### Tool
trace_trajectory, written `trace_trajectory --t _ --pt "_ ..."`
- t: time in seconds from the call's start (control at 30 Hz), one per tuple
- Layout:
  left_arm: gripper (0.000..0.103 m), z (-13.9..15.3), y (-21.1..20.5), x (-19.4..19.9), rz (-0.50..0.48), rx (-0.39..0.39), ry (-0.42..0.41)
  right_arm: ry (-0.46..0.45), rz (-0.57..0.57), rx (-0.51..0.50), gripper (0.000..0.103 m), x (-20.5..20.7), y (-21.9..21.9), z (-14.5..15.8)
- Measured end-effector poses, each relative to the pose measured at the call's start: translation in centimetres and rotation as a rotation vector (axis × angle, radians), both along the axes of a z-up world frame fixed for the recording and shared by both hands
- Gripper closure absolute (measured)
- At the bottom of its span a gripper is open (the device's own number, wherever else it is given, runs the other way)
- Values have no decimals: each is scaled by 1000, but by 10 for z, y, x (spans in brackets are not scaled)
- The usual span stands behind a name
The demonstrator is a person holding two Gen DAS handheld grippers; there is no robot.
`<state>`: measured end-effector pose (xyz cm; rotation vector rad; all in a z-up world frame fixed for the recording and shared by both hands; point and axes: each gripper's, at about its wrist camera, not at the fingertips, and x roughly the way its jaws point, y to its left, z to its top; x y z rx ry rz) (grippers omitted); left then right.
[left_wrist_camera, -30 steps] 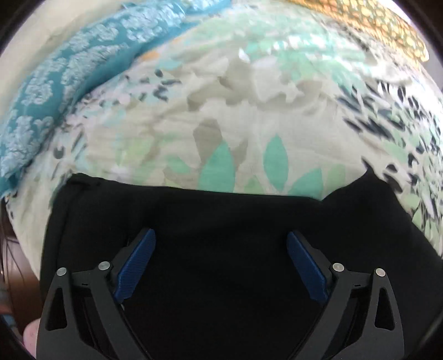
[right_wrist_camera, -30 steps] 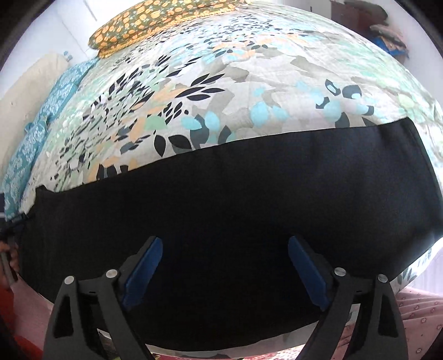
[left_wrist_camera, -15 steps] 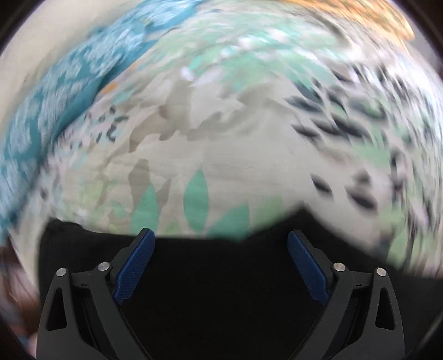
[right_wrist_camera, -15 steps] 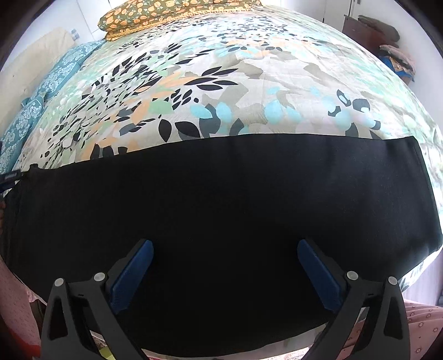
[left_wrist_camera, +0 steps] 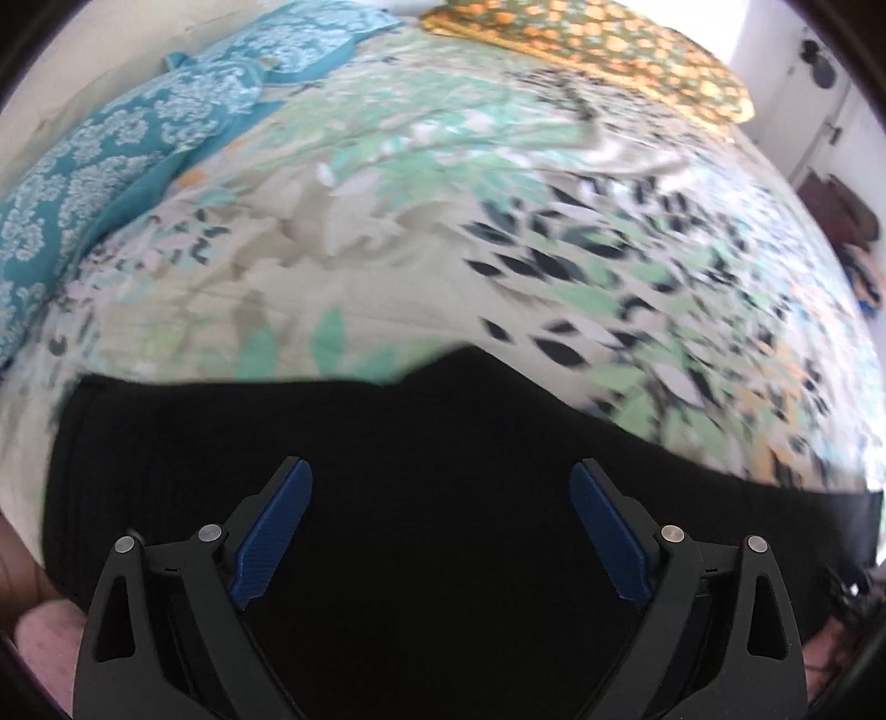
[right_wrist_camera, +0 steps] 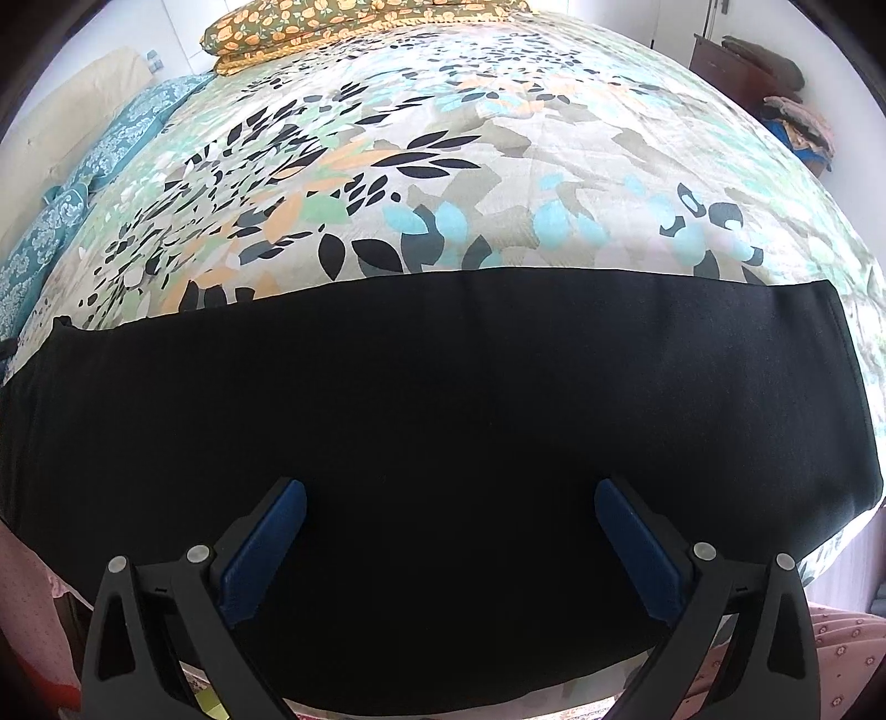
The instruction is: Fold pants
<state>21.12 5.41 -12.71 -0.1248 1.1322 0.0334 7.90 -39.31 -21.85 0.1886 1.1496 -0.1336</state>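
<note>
Looking through left wrist view: left gripper (left_wrist_camera: 441,487) spread wide, blue pads (left_wrist_camera: 271,531) well apart, nothing pinched between them. Black pants (left_wrist_camera: 421,443) lying flat under the fingers on the floral bedspread (left_wrist_camera: 387,232), upper edge uneven with a small raised peak near centre. Teal patterned pillow (left_wrist_camera: 111,166) at upper left, orange-flowered pillow (left_wrist_camera: 598,50) at the far end of the bed. Frame partly motion-blurred, fabric detail not readable.

Switching to right wrist view: right gripper (right_wrist_camera: 449,501) at full spread, pads clear of the cloth, nothing held. Pants (right_wrist_camera: 443,387) stretched as a long dark band across the near edge of the bedspread (right_wrist_camera: 498,166), far edge straight, right end squared off. Orange-flowered pillow (right_wrist_camera: 310,27) at top, teal pillow (right_wrist_camera: 83,166) along left side. Pink patterned fabric (right_wrist_camera: 847,653) showing below the bed edge at lower right.
</note>
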Motion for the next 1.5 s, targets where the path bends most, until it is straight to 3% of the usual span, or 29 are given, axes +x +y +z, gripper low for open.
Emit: trace_trajectory --t 0.13,0.4,0.63,1.37,1.43,1.5 --pt "8 -17 -24 -14 -58 -52 1 -3 -5 -6 0 0 1 0" --pt "7 -55 -36 -27 -126 35 36 -10 -17 -10 0 0 0 0" --pt "1 -59 -39 -30 -147 80 24 -24 -24 -20 0 -2 1 0" --pt "0 -62 -41 -35 -164 123 19 -28 -25 -19 0 -2 1 1" --pt "0 -63 -41 -35 -166 120 18 -43 -35 17 0 -2 -3 6" --pt "0 -63 -40 -35 -173 118 17 -121 -72 147 1 -6 -24 20"
